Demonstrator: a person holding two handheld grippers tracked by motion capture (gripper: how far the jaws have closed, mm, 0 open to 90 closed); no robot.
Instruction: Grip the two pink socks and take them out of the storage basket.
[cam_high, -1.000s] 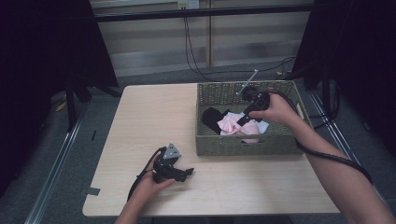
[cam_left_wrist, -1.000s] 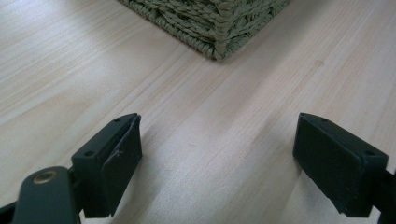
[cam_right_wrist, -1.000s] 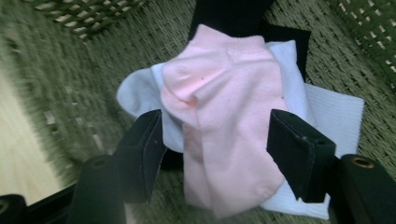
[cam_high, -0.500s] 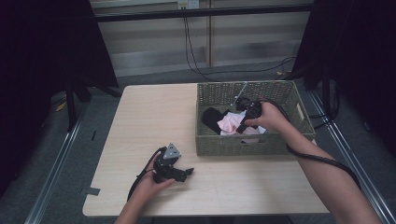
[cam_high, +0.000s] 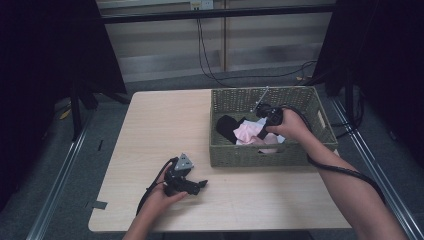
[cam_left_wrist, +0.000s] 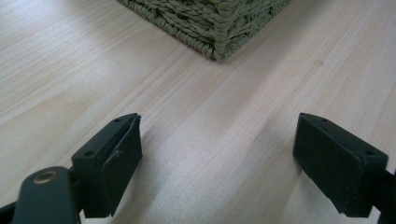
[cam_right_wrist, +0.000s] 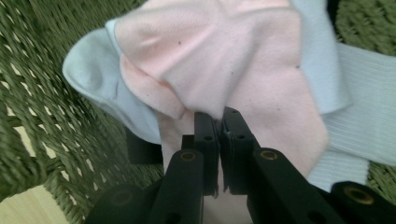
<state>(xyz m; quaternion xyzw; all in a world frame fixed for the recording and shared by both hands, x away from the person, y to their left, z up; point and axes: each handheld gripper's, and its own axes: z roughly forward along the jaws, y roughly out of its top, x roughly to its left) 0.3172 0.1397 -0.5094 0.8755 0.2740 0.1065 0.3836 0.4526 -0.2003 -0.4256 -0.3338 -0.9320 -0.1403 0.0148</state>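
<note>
A green woven basket (cam_high: 320, 120) stands at the back right of the light wooden table (cam_high: 165, 130). Inside lie a pink sock (cam_high: 246, 132), a black sock (cam_high: 226, 126) and pale blue and white socks. My right gripper (cam_high: 260, 131) reaches into the basket. In the right gripper view its jaws are pressed together on a fold of the pink sock (cam_right_wrist: 261, 84), with a pale blue sock (cam_right_wrist: 88, 74) and a white ribbed sock (cam_right_wrist: 364, 126) beneath. My left gripper (cam_high: 200, 186) rests low at the front of the table, open; its fingers (cam_left_wrist: 116, 158) frame bare wood, with the basket's corner (cam_left_wrist: 219, 28) ahead.
Black cables trail from both grippers across the table. A dark stand leg and floor rails lie left of the table. Behind the table runs a wall with hanging cables.
My right gripper has dropped from above the basket's rim down into the socks and shut on the pink one. The left gripper has stayed in place.
</note>
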